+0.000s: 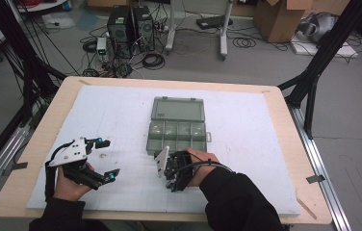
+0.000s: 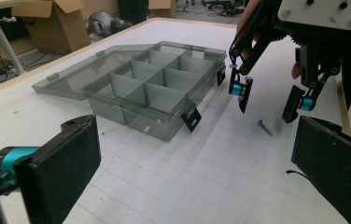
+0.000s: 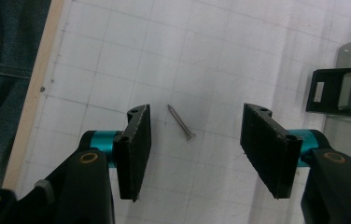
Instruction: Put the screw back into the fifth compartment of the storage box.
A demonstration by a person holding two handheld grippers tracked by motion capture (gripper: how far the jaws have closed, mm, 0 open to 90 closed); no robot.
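- Fingers, right gripper (image 3: 192, 149): spread, nothing pinched; black pads (image 3: 136, 149) stand either side of the screw, clear of it.
- Screw (image 3: 181, 122): lies flat on the white mat (image 3: 211, 46), between the right pads and slightly ahead of them, a little nearer the left pad in the right gripper view. Long axis runs diagonally across the gap, head toward the camera, tip away; the pads would close on its shank at an angle, by my judgement.
- Nearer hand: the right, poised directly over the screw; seen from the left gripper view, its tips hang just above the mat.
- Fingers, left gripper (image 2: 192, 168): spread wide, holding nothing, well apart from the screw.
- Box (image 1: 176, 134): grey, clear, compartmented, lid laid open; sits just beyond the screw, black latch (image 3: 334, 91) near it.
- Writing: no brand, label or lettering legible on any item.
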